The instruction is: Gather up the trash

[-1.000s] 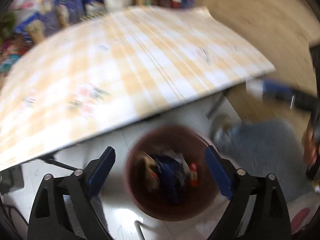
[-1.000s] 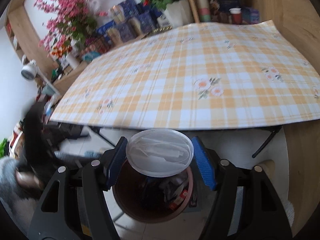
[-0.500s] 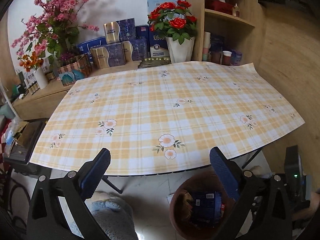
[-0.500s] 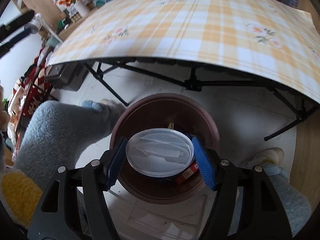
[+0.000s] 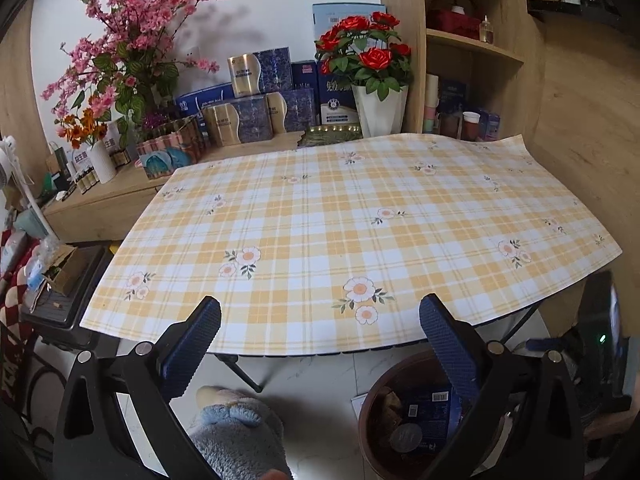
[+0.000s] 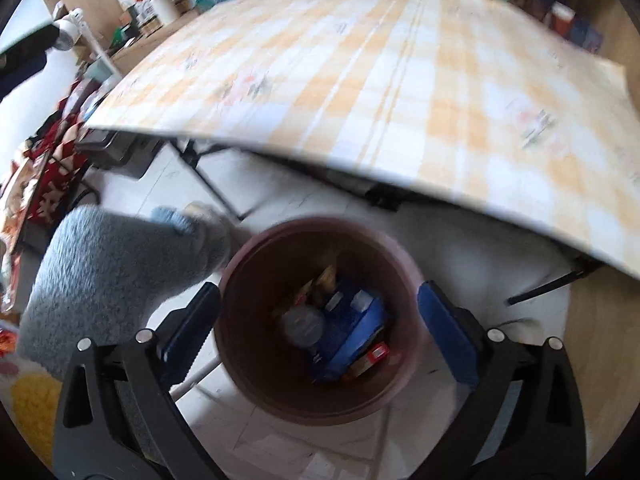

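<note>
The right claw [image 6: 318,312] points down over the brown bin [image 6: 320,398], and its jaws are opening, with nothing pressed between the blue pads [image 6: 446,332]; the bin mouth shows in the gap between them. Inside the bin lies the trash: a round clear lid [image 6: 302,326] on top of a blue package [image 6: 352,330], with a small red and yellow wrapper [image 6: 374,354] beside them. The picture from this claw is blurred, so finer details of the trash cannot be told. To the left of the bin a person's leg in grey fluffy cloth [image 6: 108,276] stands on the white floor [image 6: 288,436]. The left claw [image 5: 320,332] is released, its jaws wide apart and holding nothing, and it looks toward the near edge of the surface [image 5: 360,220], which is covered with a yellow checked cloth with flowers. The same bin [image 5: 370,432] stands on the floor below this edge, at the lower right of that view. Behind the surface there are red roses in a white pot [image 5: 380,114], pink blossoms [image 5: 132,32] and blue boxes [image 5: 256,114].
</note>
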### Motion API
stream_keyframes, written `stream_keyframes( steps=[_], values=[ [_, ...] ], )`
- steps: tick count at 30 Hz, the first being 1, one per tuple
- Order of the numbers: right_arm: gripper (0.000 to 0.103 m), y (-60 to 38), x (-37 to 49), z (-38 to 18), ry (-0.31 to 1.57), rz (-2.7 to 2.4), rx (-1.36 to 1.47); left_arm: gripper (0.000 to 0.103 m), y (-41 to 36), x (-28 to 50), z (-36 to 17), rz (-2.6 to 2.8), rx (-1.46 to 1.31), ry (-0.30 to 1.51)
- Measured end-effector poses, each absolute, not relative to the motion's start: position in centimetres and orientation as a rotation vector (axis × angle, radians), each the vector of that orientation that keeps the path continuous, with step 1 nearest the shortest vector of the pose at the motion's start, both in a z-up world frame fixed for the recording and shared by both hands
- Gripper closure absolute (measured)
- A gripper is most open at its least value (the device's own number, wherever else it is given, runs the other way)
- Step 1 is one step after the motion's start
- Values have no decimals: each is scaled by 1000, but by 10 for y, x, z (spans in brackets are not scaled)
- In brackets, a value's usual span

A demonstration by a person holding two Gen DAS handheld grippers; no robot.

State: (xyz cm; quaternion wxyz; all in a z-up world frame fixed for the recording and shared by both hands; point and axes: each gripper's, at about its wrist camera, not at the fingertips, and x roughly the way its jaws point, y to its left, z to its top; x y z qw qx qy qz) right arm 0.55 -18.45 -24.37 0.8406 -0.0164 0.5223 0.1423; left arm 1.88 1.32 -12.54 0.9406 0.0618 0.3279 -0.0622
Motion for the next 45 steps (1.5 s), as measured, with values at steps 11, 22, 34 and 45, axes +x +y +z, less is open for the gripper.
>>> stream_keyframes(
  steps=[11,22,34,45],
  values=[
    [6,-228,24,-68,714,103,-48,6,-2,33,-39,-187,120,487],
    [6,-240,10,31,503,53,-38,6,-8,35,36,-223,52,378],
    [6,-237,-1,36,490,61,-18,6,-5,32,36,-177,83,365],
    [6,-234,-3,36,482,67,-21,6,-3,31,37,-180,83,359]
  ],
)
